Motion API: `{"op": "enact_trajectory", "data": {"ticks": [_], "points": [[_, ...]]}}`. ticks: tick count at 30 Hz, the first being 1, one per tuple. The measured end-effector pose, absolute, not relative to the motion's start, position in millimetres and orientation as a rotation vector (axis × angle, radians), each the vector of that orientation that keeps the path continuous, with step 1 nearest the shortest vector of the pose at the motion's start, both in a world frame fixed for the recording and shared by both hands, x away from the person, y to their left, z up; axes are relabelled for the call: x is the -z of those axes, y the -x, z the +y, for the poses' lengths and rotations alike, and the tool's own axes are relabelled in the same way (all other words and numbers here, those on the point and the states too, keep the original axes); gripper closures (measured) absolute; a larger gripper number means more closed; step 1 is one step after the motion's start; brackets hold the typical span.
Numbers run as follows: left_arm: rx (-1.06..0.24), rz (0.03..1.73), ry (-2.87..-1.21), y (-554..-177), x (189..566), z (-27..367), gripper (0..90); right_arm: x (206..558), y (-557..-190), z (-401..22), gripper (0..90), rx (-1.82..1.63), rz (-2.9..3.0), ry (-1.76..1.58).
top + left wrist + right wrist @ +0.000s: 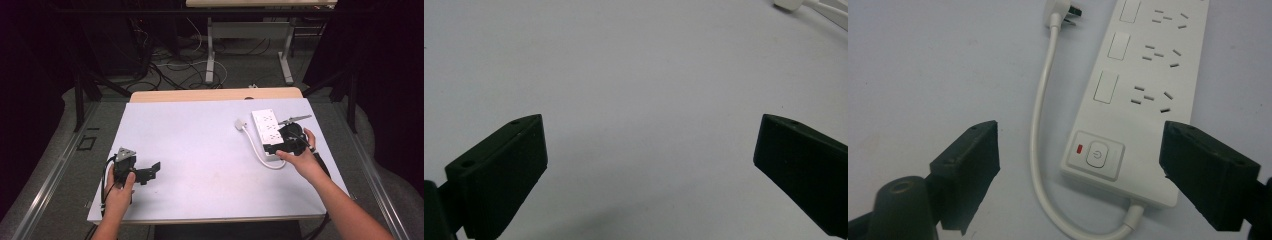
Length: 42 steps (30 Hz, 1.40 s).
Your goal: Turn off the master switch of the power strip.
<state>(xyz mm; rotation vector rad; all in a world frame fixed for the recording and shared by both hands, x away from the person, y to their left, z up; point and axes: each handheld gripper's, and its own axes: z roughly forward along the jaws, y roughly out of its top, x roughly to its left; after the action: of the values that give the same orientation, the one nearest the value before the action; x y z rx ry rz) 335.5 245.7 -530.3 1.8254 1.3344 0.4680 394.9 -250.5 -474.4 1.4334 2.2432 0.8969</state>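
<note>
A white power strip [265, 127] lies flat at the right of the table, sockets facing up. Its short white cable [259, 154] loops from the near end back to the plug [240, 123] beside it. My right gripper [286, 140] hovers over the strip's near end, open. In the right gripper view the jaws [1080, 131] stand wide, one on each side of the strip [1148, 75], apart from it, with the power button [1096, 154] between them. The cable [1040, 110] and plug [1063, 10] lie left of the strip. My left gripper [150, 170] rests at the table's front left, open [651, 121] over bare surface.
The pale table top [200, 140] has a wooden strip [215, 94] along its far edge. Beyond it are desk legs [210, 55] and loose cables on the floor. The plug [791, 4] peeks in at the top right of the left gripper view.
</note>
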Motion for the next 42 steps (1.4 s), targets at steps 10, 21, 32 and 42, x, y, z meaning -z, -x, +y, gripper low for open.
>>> {"op": "enact_trajectory", "data": {"ticks": [10, 21, 32, 42], "points": [[-0.469, 1.334, -1.824, -335.5, 530.1, 245.5, 0.7, 469.6, -377.0, -260.1, 0.0, -0.948, 2.217, -1.412], [-0.473, 1.333, -1.821, -335.2, 529.9, 245.6, 0.7, 462.1, -360.2, -277.3, 0.0, -0.932, 2.192, -1.423], [-0.472, 1.339, -1.815, -334.9, 529.6, 246.0, 0.7, 467.7, -348.2, -292.5, 0.0, -0.882, 2.204, -1.458], [-0.473, 1.338, -1.816, -334.8, 529.5, 245.9, 0.7, 477.5, -335.7, -305.3, 0.0, -0.858, 2.202, -1.515]]}}
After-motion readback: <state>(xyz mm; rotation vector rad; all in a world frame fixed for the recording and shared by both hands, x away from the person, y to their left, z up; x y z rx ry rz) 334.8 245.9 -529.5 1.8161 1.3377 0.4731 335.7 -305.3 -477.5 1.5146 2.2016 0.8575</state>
